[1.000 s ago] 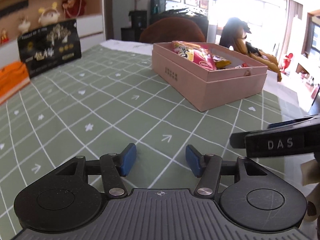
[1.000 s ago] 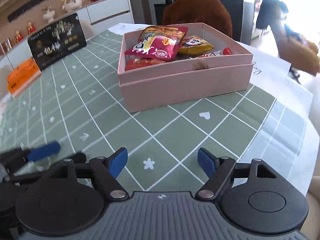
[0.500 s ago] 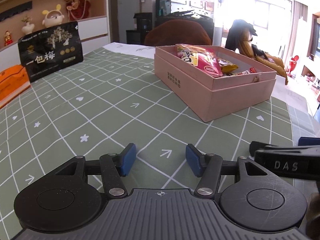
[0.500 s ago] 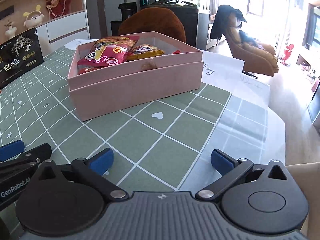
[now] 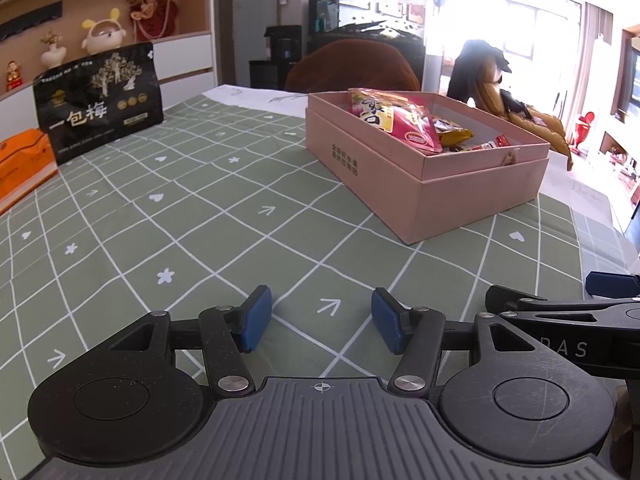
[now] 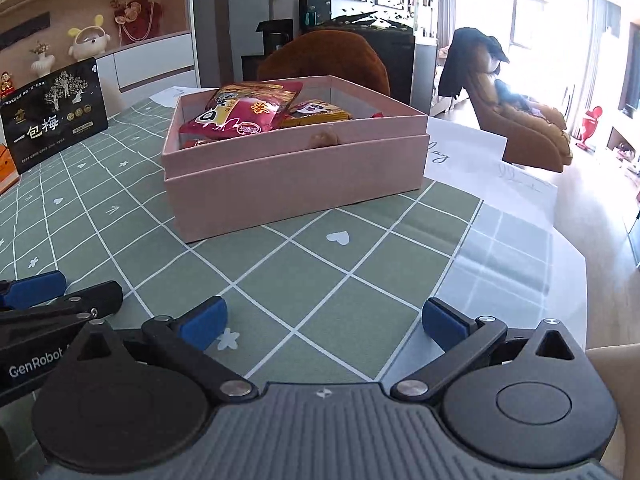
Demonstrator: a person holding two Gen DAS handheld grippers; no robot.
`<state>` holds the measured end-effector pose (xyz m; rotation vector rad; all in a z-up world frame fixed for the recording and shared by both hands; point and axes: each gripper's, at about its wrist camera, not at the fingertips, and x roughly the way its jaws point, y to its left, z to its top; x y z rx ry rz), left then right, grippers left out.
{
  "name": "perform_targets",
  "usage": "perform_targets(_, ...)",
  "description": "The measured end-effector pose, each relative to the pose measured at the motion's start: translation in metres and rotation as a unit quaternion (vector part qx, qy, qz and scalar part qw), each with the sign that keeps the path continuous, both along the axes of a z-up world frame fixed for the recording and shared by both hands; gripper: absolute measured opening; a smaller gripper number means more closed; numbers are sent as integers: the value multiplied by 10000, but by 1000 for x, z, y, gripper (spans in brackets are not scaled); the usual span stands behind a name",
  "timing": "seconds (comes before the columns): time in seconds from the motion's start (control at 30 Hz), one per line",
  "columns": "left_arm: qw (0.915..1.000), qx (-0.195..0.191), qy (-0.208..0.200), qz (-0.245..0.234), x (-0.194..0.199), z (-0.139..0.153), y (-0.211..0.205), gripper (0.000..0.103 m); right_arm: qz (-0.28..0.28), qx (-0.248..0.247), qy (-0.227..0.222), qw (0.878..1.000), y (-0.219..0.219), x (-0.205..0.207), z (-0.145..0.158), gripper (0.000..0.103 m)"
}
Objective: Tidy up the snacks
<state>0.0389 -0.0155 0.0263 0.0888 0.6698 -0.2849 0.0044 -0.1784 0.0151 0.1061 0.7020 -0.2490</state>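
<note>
A pink box (image 5: pixel 448 196) (image 6: pixel 296 184) stands on the green checked tablecloth (image 5: pixel 192 208) and holds several snack packets, with a red-pink packet (image 5: pixel 396 120) (image 6: pixel 244 114) on top and a yellow one (image 6: pixel 316 114) beside it. My left gripper (image 5: pixel 320 320) is open and empty, low over the cloth, well short of the box. My right gripper (image 6: pixel 324 320) is open wide and empty, in front of the box. Each gripper shows at the edge of the other's view.
A black snack bag (image 5: pixel 98 104) (image 6: pixel 54 116) stands at the far left of the table, with an orange packet (image 5: pixel 22 164) next to it. A brown chair (image 6: pixel 332 60) is behind the table. The table's right edge (image 6: pixel 568 256) drops to the floor.
Both grippers have drawn back and levelled, so the box looks farther away. My right gripper has opened wider. The snacks in the box have not moved.
</note>
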Motion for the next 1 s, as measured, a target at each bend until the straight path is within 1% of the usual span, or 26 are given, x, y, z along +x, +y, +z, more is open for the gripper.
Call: perform_targets(1.0, 10000, -29, 6, -53, -3, 0, 1, 61, 9, 6, -10, 10000, 0, -1, 0, 103)
